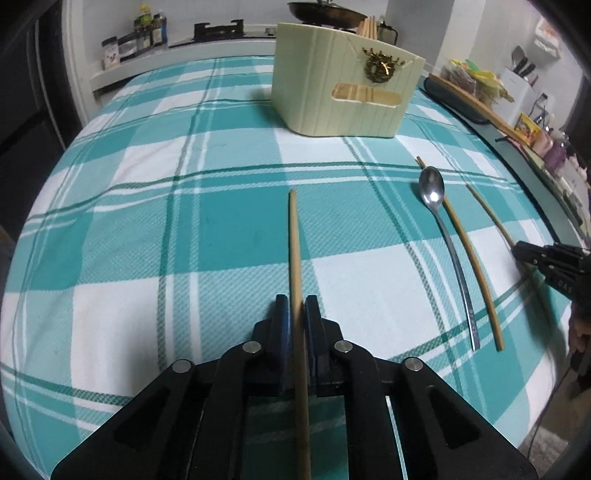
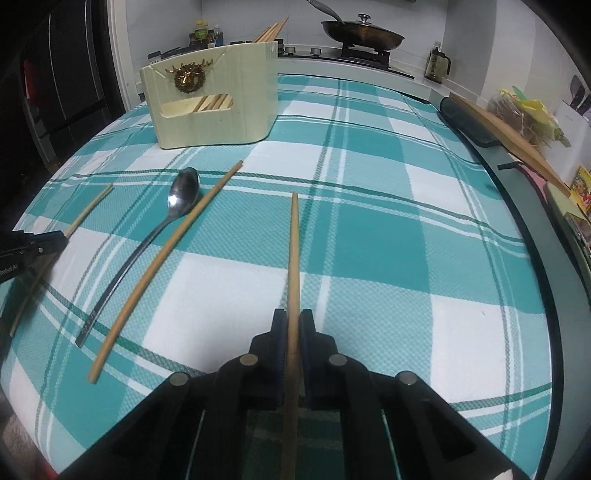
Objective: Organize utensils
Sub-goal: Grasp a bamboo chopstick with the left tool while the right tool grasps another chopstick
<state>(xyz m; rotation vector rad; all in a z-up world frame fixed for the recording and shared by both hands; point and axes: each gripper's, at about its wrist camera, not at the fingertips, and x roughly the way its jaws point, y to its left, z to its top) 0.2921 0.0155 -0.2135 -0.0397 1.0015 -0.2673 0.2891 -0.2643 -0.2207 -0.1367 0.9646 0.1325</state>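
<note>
My left gripper (image 1: 297, 304) is shut on a wooden chopstick (image 1: 294, 240) that runs forward between its pads over the teal checked cloth. In the right wrist view my right gripper (image 2: 292, 317) is shut on a second chopstick (image 2: 294, 240) in the same way. Each gripper shows at the edge of the other's view: the right gripper (image 1: 517, 249), the left gripper (image 2: 64, 236). Between them lie a metal spoon (image 1: 432, 188) (image 2: 183, 192) and a loose chopstick (image 1: 469, 254) (image 2: 166, 258). A cream wooden holder (image 1: 332, 92) (image 2: 221, 107) with several chopsticks in it stands at the far side.
Beyond the table is a stove with a lidded pan (image 2: 362, 33) and bottles (image 1: 147, 29). A wooden board (image 2: 509, 136) and cluttered shelf items run along the right edge. The cloth (image 2: 406, 221) is bare to the right of my right gripper.
</note>
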